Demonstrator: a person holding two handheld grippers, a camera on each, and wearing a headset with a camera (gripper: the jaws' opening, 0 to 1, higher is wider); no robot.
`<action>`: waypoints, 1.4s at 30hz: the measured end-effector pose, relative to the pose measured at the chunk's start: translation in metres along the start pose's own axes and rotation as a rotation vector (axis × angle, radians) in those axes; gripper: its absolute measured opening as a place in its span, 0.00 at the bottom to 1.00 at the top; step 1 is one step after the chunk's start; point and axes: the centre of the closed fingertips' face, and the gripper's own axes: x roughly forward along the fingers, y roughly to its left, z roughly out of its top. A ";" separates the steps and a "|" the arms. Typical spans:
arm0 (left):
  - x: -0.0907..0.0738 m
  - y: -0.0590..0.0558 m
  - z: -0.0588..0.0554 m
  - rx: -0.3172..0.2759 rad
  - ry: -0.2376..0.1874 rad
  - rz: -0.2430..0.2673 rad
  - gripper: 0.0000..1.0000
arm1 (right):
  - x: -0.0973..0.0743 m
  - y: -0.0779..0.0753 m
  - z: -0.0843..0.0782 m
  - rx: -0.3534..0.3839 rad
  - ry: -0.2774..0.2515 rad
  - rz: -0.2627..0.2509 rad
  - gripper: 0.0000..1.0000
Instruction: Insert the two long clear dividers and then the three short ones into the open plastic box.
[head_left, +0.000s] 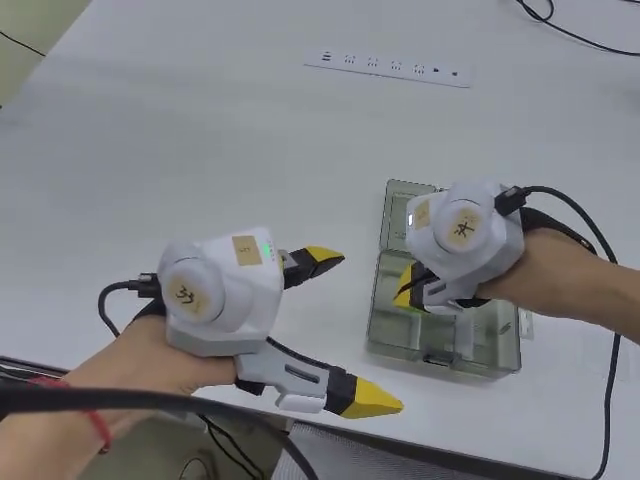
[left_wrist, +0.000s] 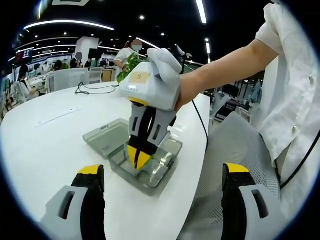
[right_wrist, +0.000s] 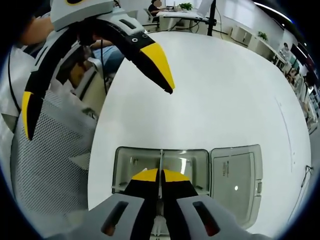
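Right gripper (right_wrist: 160, 172) fingers pinch clear divider (right_wrist: 161, 159), edge-on inside open plastic box (right_wrist: 127, 167) on desk (right_wrist: 225, 90), probably aligning to wall slots. Left gripper (head_left: 360, 332) fingers spread, empty, beside box.

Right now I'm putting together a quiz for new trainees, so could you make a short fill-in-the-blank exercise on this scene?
1. The jaws of the left claw stand wide ___.
2. The right claw is ___ on a thin clear divider above the box.
3. The box rests on a ___ table, with its lid swung back.

Missing words: open; shut; white.
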 end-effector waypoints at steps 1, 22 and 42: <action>0.000 0.000 0.000 0.000 -0.001 0.001 1.00 | 0.000 0.000 0.000 0.006 -0.005 0.001 0.03; -0.005 0.000 0.004 0.020 0.015 0.010 1.00 | -0.056 0.002 0.016 0.129 -0.203 -0.040 0.24; -0.011 -0.002 0.009 0.038 0.015 0.012 1.00 | -0.105 0.013 -0.022 0.169 -0.224 -0.104 0.46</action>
